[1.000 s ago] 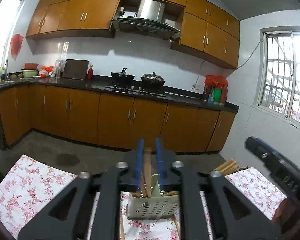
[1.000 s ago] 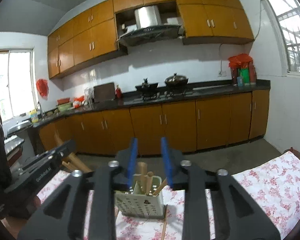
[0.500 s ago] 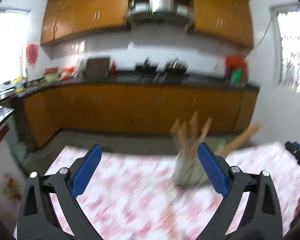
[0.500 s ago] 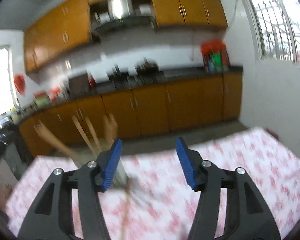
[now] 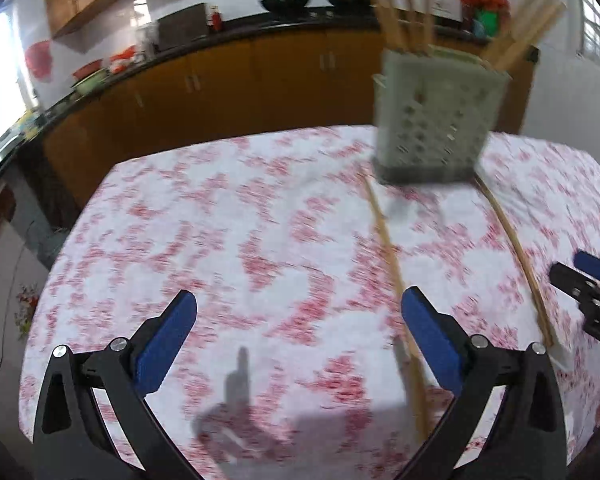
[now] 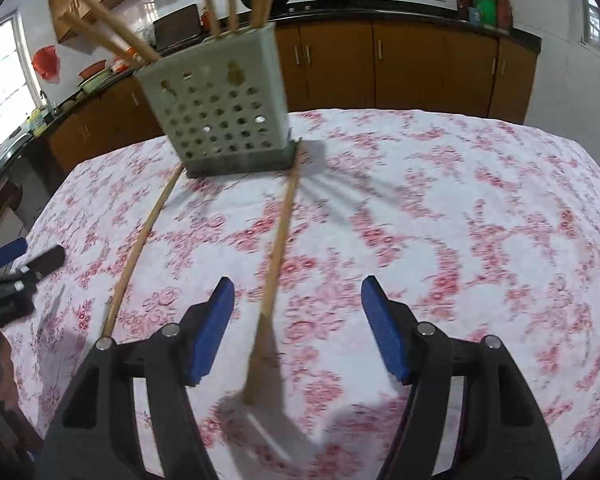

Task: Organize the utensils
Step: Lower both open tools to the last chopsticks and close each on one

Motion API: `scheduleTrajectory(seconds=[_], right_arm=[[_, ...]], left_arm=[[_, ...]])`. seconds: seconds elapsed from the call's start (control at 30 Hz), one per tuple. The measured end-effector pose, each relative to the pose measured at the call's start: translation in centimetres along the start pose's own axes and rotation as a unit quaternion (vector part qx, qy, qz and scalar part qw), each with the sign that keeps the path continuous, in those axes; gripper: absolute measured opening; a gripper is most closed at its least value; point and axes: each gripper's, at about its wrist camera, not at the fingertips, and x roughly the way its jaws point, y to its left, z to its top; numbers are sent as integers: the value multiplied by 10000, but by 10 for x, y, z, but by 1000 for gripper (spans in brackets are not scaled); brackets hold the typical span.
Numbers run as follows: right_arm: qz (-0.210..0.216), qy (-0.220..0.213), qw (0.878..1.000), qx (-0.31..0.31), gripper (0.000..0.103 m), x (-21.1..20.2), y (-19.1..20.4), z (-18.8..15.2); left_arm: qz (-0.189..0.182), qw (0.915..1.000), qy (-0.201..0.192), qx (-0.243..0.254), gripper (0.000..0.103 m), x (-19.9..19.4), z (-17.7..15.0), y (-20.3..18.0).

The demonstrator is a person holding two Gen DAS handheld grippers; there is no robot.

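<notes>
A pale perforated utensil holder (image 5: 434, 120) (image 6: 220, 108) stands at the far side of a floral tablecloth (image 5: 240, 240) (image 6: 440, 220), with several wooden utensils upright in it. Two long wooden sticks lie flat on the cloth, running from the holder toward me: one (image 5: 392, 264) (image 6: 140, 240) and the other (image 5: 520, 256) (image 6: 278, 248). My left gripper (image 5: 300, 344) is open and empty, low over the cloth, left of the sticks. My right gripper (image 6: 298, 328) is open and empty, with the near end of a stick between its jaws, untouched.
Brown kitchen cabinets (image 6: 412, 60) with a dark counter, woks and bottles run behind the table. The other gripper shows at the right edge of the left wrist view (image 5: 592, 300) and at the left edge of the right wrist view (image 6: 8, 276).
Both grippers opened wide, let go of the utensils in the holder, pulled back and tilted down toward the cloth. The holder now sits farther away; the two sticks have come into view.
</notes>
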Motion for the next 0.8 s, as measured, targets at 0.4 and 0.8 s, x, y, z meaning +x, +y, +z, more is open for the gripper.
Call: scheduleTrajectory(seconds=[0.4, 0.8], right_arm=[[-344, 102, 9993, -42, 9, 14, -5, -12], [-640, 42, 9977, 227, 8, 12, -35, -9]], left_arm=[[-444, 9979, 467, -61, 55, 37, -14, -39], [-211, 9980, 428, -410, 13, 48, -8, 12]])
